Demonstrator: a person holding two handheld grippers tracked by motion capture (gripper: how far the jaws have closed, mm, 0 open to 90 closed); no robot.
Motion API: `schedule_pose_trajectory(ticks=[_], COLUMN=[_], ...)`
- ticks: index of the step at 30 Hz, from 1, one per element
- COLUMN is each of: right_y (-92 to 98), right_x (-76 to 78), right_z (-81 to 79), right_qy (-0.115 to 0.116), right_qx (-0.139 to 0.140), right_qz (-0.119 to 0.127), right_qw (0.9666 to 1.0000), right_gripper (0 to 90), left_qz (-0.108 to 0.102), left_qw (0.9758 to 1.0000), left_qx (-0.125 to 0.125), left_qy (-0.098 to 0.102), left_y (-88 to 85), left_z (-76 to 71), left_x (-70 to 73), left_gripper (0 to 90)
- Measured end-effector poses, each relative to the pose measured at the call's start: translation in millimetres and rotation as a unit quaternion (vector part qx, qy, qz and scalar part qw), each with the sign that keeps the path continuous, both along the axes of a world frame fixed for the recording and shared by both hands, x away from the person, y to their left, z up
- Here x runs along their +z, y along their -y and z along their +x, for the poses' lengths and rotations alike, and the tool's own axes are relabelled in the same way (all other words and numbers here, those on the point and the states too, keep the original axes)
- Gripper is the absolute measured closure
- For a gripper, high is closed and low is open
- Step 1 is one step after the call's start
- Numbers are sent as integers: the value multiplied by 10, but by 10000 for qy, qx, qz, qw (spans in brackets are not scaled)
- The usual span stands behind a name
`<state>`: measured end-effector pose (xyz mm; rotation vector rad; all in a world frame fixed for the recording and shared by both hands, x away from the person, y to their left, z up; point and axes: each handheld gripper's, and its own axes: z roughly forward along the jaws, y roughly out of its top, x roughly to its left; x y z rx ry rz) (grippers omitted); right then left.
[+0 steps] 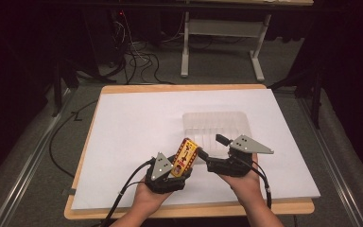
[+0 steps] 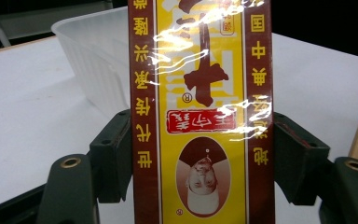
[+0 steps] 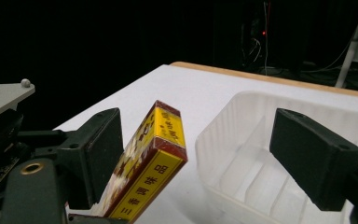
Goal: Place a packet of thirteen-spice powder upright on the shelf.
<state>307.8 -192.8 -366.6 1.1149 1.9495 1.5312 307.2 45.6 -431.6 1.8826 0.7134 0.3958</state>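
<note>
A long yellow and dark-red box (image 1: 187, 152) with Chinese print is tilted up off the table near the front edge. My left gripper (image 1: 178, 169) is shut on it. In the left gripper view both pads press the long sides of the box (image 2: 200, 116), low on its length, with the left gripper (image 2: 203, 161) around it. My right gripper (image 1: 212, 147) is just right of the box and stands open. In the right gripper view the box (image 3: 154, 158) leans close to the left jaw of the right gripper (image 3: 205, 158), and the wide gap looks onto a clear plastic tray (image 3: 223, 126).
The clear ribbed tray (image 1: 217, 114) sits just behind both grippers on a white sheet (image 1: 137, 118) over the wooden table; the tray (image 2: 98, 51) shows again behind the box in the left gripper view. Beyond the table are cables (image 1: 142, 61) on the floor and a desk frame (image 1: 185, 52).
</note>
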Motion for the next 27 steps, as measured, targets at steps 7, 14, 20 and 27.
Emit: schedule_pose_trajectory(ticks=[7, 14, 20, 27], right_y=[14, -42, -76, -98], right_x=[-84, -152, -207, -286], right_z=[-29, -20, 7, 28], right_qy=[-147, -325, -518, -702], right_qx=[89, 151, 151, 196], right_qz=[252, 298, 312, 370], right_qw=[9995, 9989, 9981, 9967], right_gripper=[179, 157, 158, 248], left_qz=[35, 27, 12, -11], left_qw=[10000, 10000, 10000, 9999], left_qx=[-61, -23, 17, -3], left_qy=[54, 89, 66, 112], left_y=[68, 81, 81, 100], left_z=[-52, -69, -70, -101], left_x=[-10, 0, 2, 20], left_gripper=[325, 325, 325, 326])
